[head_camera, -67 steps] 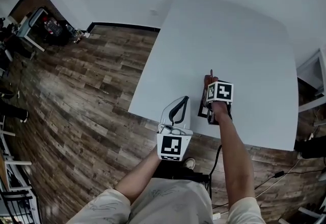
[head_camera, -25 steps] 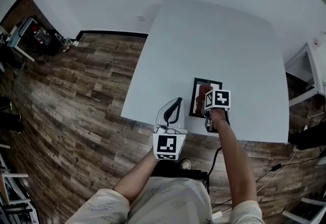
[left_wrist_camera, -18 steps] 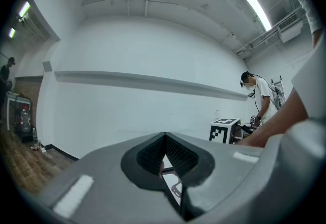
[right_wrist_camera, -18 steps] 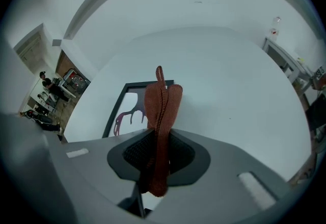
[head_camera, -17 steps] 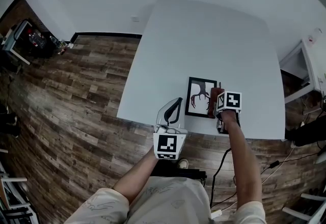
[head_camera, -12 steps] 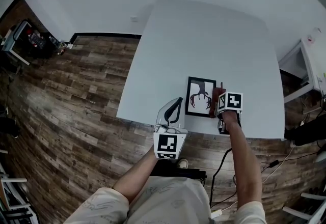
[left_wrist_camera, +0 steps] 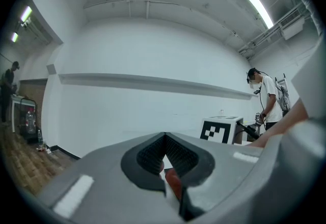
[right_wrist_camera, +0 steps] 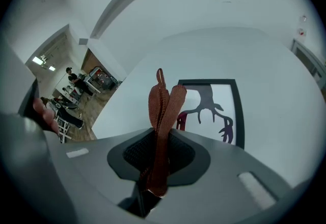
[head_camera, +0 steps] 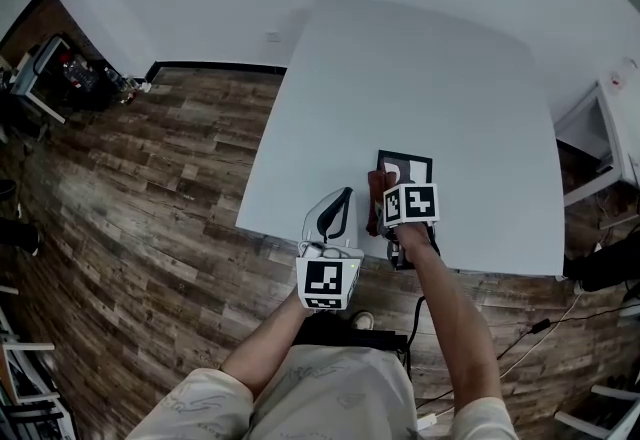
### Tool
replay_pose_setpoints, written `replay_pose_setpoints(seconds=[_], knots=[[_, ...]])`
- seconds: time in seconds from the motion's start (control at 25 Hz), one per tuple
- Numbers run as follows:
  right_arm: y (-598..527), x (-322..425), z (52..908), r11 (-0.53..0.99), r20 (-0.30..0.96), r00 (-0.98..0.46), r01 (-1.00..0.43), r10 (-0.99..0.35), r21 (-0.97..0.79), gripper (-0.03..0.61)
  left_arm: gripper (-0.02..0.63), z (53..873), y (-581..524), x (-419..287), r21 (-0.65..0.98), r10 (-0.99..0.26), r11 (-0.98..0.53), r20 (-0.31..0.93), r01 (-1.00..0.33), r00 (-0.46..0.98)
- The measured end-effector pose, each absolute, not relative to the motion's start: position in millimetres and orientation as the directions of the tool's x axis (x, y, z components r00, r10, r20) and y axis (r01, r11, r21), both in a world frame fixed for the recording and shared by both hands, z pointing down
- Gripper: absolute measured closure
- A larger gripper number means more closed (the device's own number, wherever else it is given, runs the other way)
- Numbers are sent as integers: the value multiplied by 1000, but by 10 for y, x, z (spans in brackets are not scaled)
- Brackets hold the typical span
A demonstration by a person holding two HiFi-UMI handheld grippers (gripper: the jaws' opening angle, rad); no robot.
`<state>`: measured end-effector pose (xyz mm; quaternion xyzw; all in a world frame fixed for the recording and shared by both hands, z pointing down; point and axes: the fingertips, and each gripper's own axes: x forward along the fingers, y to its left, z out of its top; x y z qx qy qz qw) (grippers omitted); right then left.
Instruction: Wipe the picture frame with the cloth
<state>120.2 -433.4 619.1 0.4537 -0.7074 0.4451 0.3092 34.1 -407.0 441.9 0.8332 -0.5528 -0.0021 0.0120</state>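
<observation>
Pinching the cloth (right_wrist_camera: 164, 111) tight in the right gripper (right_wrist_camera: 159, 157), at the near left edge of the picture frame (right_wrist_camera: 216, 101) lying flat by the table's (head_camera: 420, 78) front edge, long side running away, ahead and rightward of the jaws; left gripper (left_wrist_camera: 165, 167) closed, empty, farther off left.

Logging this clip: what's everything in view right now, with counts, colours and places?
picture frame: one, black border, dark antler print, flat on the table near its front edge
cloth: one, orange-brown, by the frame's left side
table: one, white, centre
floor: brown wood planks, left and below
background person: one, white shirt, right of left gripper view
left gripper: grey, jaws shut, empty, at the table's front edge
right gripper: grey, jaws shut on the cloth
forearms: two, bare, bottom
</observation>
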Motion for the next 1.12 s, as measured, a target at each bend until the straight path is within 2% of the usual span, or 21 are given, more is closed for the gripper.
replay_pose_setpoints(seconds=[0.32,0.84,1.12], knots=[[-4240,1408,6430,152,870,-347,-938,-351,-313,487,613,4472,-4059,274,28,-925,-379,19,-925,379],[-4074,2703,6412,-52,898,-198,-970,-393,-237,486,614,4521,-4051,610,49,-899,-436,26,-899,438],[-4066,2806,6314,-69,877,-204,-964,-435,-258,486,613,4470,-4064,610,59,-899,-435,20,-898,437]])
